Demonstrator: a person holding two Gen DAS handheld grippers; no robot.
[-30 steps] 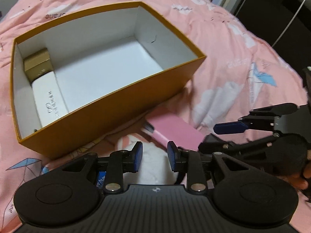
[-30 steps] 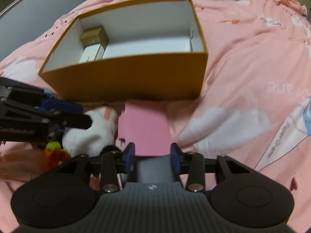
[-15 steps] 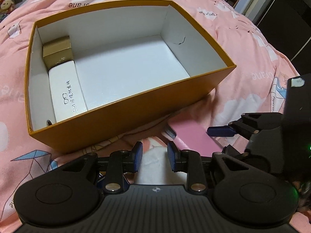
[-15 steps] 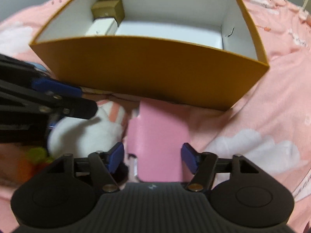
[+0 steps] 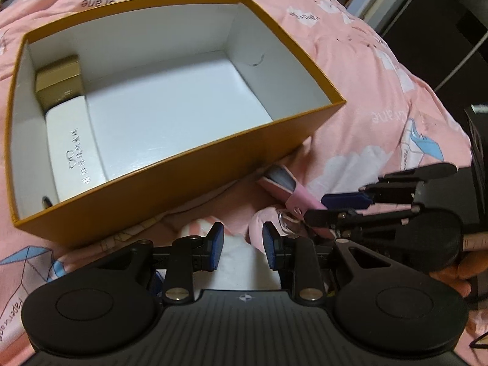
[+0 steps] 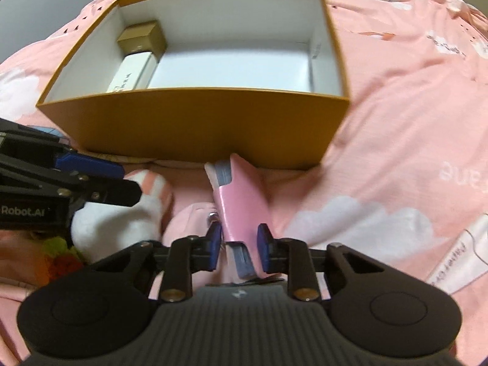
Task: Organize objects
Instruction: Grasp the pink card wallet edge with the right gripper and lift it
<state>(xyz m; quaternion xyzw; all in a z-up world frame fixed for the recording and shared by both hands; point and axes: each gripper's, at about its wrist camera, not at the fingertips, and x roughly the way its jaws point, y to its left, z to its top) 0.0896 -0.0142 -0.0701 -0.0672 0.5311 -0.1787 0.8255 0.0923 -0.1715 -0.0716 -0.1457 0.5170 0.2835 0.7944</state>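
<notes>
Right gripper (image 6: 236, 245) clamps pink rectangular notebook (image 6: 244, 198), tilted on edge. Left gripper (image 5: 242, 245) parted, over white plush toy (image 5: 241, 262). At 12 o'clock, orange cardboard box (image 6: 195, 125) holds white case (image 6: 131, 71), gold box (image 6: 141, 38).

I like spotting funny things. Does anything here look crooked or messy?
Yes. The pink notebook is tipped up on its edge between the right gripper's fingers, not lying flat. A dark scuff marks the orange box's white inner wall. Inside, the gold box and white case sit tidily.
</notes>
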